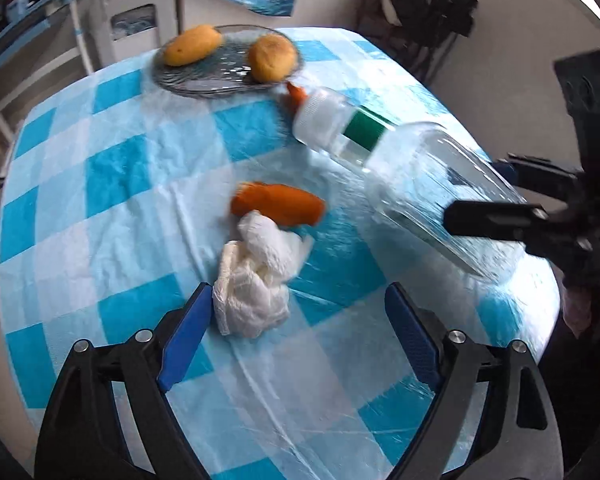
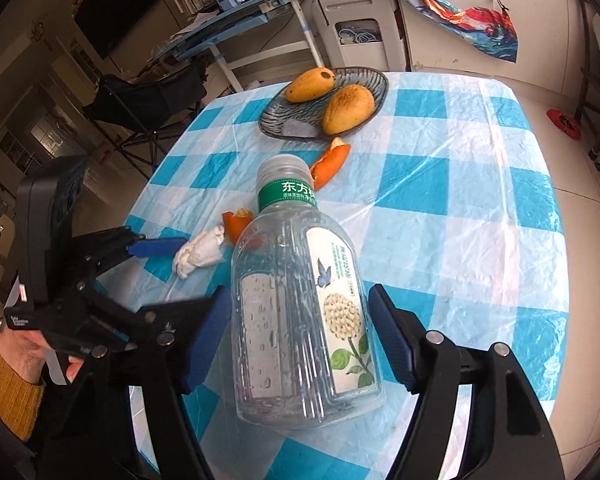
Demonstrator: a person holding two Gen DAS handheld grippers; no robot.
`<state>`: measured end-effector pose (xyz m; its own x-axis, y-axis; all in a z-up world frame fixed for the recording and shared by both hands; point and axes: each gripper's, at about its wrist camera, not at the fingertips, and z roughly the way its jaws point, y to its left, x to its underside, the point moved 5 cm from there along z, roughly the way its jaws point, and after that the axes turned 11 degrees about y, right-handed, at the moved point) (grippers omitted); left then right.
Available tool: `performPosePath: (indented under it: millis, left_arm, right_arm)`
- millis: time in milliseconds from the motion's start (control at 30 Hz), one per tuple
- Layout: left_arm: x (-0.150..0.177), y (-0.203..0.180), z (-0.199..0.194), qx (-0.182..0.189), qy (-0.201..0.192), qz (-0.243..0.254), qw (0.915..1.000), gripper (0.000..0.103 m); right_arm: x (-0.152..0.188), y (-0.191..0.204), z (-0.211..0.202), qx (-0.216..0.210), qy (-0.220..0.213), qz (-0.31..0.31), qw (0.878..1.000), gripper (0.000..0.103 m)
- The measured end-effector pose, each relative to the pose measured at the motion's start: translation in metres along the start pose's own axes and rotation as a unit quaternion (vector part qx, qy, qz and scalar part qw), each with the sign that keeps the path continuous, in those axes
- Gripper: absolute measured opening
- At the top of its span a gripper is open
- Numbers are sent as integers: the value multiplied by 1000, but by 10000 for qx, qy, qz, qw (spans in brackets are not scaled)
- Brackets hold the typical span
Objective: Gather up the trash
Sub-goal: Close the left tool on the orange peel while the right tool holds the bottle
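Note:
A clear plastic bottle [image 2: 300, 300] with a green neck band is held between the pads of my right gripper [image 2: 298, 328], lifted over the checked table; it also shows in the left wrist view [image 1: 400, 160]. My left gripper [image 1: 300, 304] is open just above the table, with a crumpled white tissue [image 1: 256, 280] between its fingers, close to the left pad. The tissue shows in the right wrist view [image 2: 200, 254] too. An orange peel [image 1: 278, 204] lies just beyond the tissue. A second peel [image 2: 330, 164] lies near the plate.
A glass plate [image 2: 276, 120] with two mangoes [image 2: 348, 108] stands at the table's far side. The table has a blue and white checked cloth [image 2: 460, 220]. A chair [image 2: 148, 104] and shelves stand beyond the table.

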<state>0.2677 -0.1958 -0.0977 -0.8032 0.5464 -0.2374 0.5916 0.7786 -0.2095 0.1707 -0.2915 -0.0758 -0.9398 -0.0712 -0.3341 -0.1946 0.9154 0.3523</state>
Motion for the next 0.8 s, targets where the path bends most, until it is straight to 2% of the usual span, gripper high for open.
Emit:
performPosePath:
  millis: [67, 167, 267, 333, 467, 533, 600, 633, 700, 733, 767, 800]
  left_arm:
    - [1, -5, -8, 309, -73, -16, 9995, 80]
    - [-8, 12, -22, 262, -565, -618, 9961, 80]
    - [-19, 39, -32, 149, -1073, -1529, 9823, 82]
    - [-25, 48, -31, 56, -1160, -1883, 9752, 82]
    - [-36, 37, -18, -387, -1080, -1773, 9775, 82]
    - [-42, 30, -11, -750, -1035, -1623, 9784, 75]
    - [-43, 28, -2, -903, -902, -1595, 9789, 51]
    - [-43, 26, 3, -927, -844, -1567, 9796, 44]
    - [-45, 23, 6, -1091, -882, -1489, 9788, 37]
    - [-45, 20, 7, -1098, -891, -1447, 9793, 34]
    - [-45, 18, 7, -1064, -913, -1418, 9799, 25]
    - [-45, 18, 6, -1065, -937, -1398, 9800, 23]
  right_arm:
    - [2, -6, -3, 25, 6, 89, 10000, 68]
    - [3, -8, -3, -70, 3, 177, 9998, 69]
    - [1, -6, -1, -163, 0, 186, 9997, 69]
    - [0, -3, 1, -193, 7, 143, 9997, 69]
    - [-1, -1, 3, -218, 26, 64, 9997, 69]
    - [-2, -1, 4, -233, 41, 52, 9997, 69]
    - [-2, -1, 4, -222, 63, 28, 9997, 69]
    - [-2, -1, 5, -197, 73, -1, 9998, 69]
    - [-3, 1, 6, -134, 101, -62, 9998, 69]
    - [-3, 2, 7, -92, 118, -99, 9998, 69]
    - [-2, 3, 8, -47, 141, -142, 9998, 69]
    - [-2, 4, 10, -7, 174, -186, 9997, 70]
